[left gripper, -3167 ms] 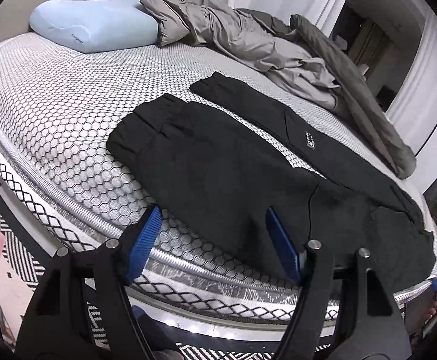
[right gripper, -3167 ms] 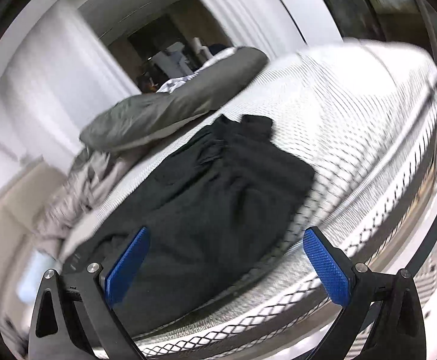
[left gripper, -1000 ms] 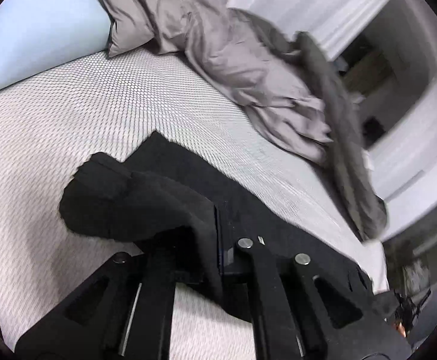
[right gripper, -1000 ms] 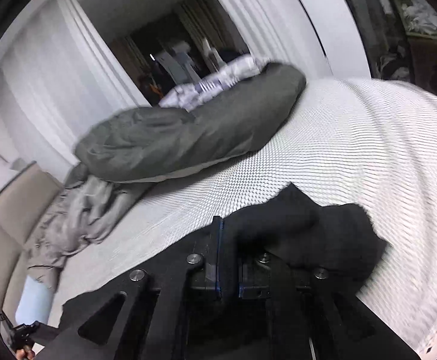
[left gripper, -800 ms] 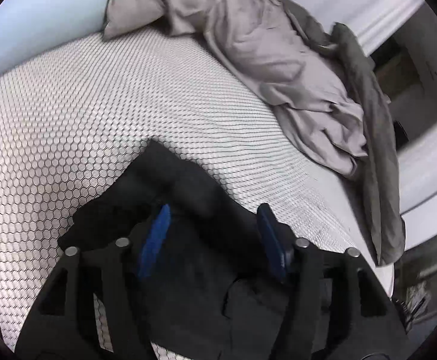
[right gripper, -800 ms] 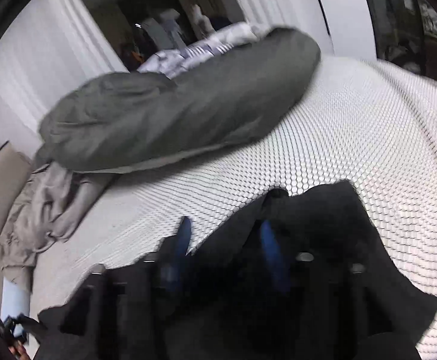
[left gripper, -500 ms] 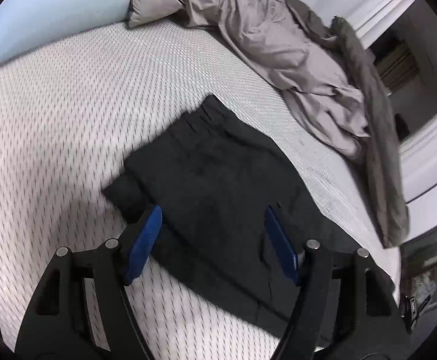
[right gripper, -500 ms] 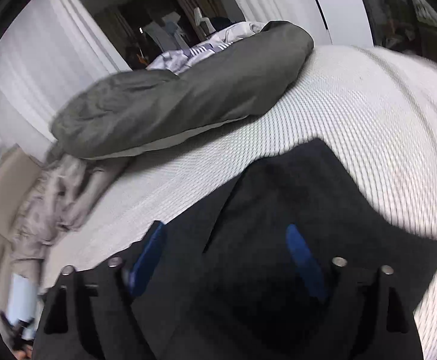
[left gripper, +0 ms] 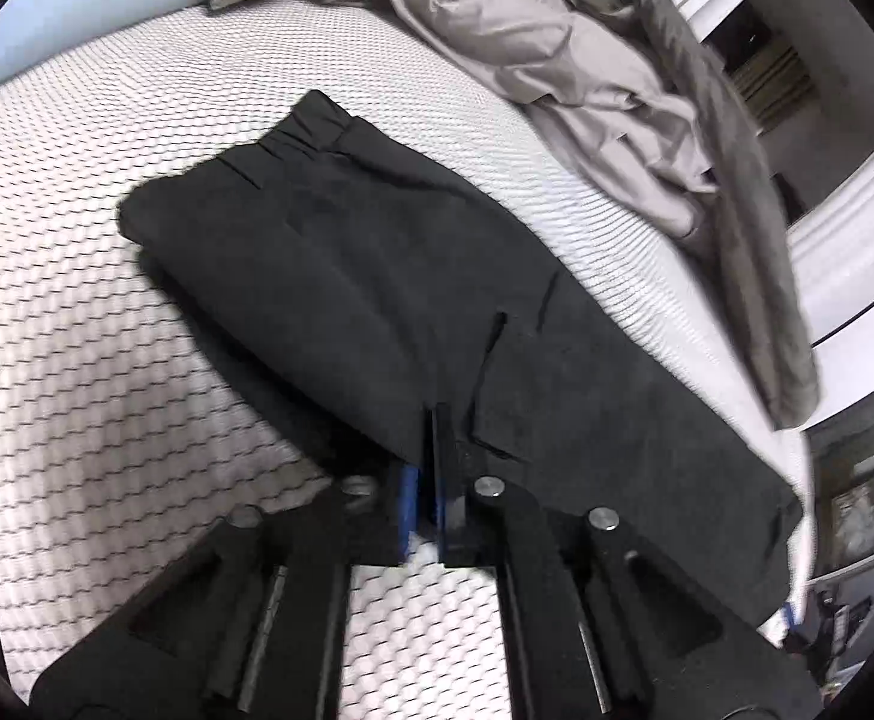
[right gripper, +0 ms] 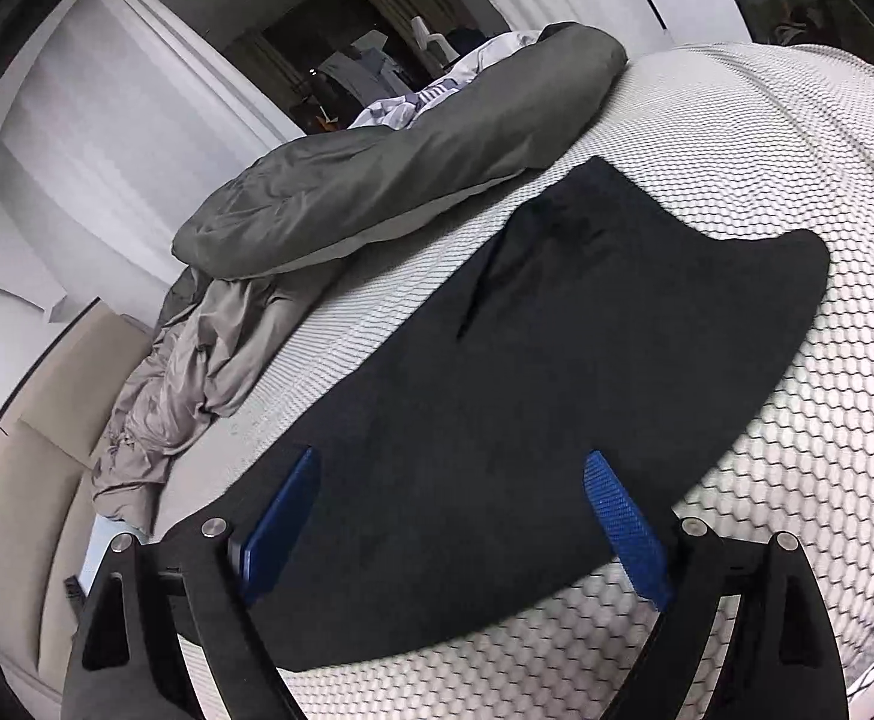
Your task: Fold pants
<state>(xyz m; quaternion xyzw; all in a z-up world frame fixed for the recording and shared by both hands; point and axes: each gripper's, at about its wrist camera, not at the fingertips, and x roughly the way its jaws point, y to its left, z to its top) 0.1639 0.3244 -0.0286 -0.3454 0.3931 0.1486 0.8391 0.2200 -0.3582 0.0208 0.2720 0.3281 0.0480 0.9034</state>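
The black pants (left gripper: 413, 276) are lying folded lengthwise on the bed (left gripper: 65, 324), beside the grey duvet (left gripper: 562, 54). My left hand-held gripper (left gripper: 434, 450) has just been closing, its pads together at the pants' near edge. My right hand-held gripper (right gripper: 454, 516) is hanging wide apart above the pants, gripping nothing.

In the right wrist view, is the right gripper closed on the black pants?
No, the right gripper stands wide open, its blue pads apart above the black pants.

Both wrist cameras look steeply down, close over the bed (left gripper: 77, 360); both show the pants (left gripper: 377, 276).
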